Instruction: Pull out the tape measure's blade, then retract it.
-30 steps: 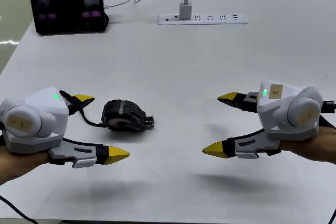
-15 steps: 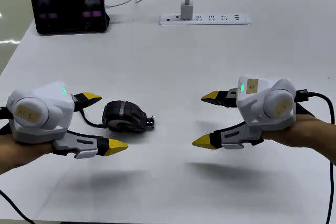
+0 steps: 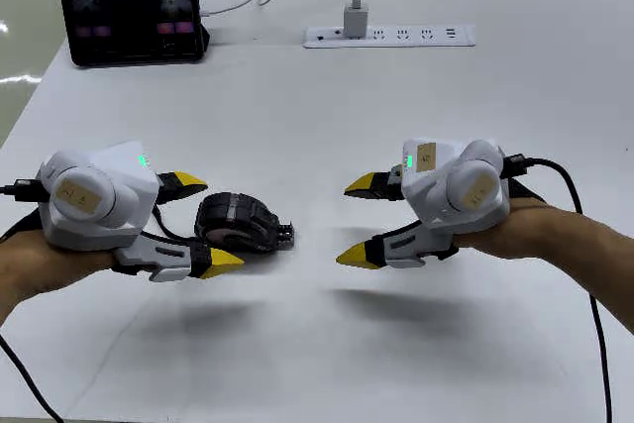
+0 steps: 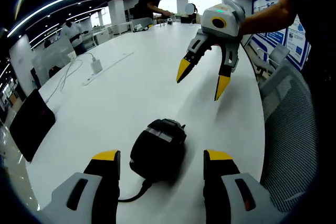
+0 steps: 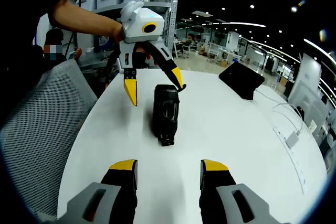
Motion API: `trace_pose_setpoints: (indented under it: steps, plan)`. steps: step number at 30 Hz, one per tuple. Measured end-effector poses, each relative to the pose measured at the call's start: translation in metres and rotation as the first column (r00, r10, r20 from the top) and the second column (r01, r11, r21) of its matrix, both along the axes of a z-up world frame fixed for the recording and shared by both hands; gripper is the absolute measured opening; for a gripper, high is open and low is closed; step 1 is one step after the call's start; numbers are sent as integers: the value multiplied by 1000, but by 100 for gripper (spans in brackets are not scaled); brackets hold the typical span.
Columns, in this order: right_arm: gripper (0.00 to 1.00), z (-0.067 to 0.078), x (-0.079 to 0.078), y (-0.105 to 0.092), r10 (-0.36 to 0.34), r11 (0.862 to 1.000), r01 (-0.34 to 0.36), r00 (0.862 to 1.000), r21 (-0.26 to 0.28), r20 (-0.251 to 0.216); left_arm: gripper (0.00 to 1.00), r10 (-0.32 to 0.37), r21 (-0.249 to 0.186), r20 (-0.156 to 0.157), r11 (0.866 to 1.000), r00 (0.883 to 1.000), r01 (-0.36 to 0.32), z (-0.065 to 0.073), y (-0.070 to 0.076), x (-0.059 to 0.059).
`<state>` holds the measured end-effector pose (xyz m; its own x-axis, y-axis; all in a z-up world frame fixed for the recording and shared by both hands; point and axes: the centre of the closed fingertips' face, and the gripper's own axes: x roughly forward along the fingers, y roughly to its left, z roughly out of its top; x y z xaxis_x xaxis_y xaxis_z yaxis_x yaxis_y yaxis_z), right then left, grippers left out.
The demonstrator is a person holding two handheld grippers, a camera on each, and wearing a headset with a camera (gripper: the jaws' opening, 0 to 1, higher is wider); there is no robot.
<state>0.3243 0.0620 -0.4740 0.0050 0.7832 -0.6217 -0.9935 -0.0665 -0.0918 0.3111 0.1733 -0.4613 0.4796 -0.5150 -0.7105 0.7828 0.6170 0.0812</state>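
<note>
Right gripper point(image 3: 348, 224) moved nearer tape measure point(image 3: 238, 222); left gripper point(image 3: 211, 222) straddles it.

Tape measure point(image 3: 238, 222): black rounded case w/ grey band, lying on its side on white table point(image 3: 396, 96), lower left of centre in head view. Blade fully in; just the hook tip point(image 3: 284, 234) shows at case's right end. Black cord point(image 4: 134, 195) trails off opposite end.
</note>
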Motion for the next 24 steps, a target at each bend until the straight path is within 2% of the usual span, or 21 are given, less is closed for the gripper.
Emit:
trace_pose_setpoints:
  steps: [2, 15, 24]
  plan:
    - [44, -1, 1, 4, 10, 1000, -10, 1000, -3, 0, 58, -12, 19, -11, 1000, 1000, 12, -3, 1, 0]
    - [35, -14, 0, 25, 74, 997, -74, 997, -32, -6, 50, -51, 61, -52, 997, 997, 54, -11, 8, 3]
    - [31, -26, -3, 35, 119, 991, -120, 993, -64, -17, 40, -121, 96, -78, 987, 990, 128, -15, 9, 2]
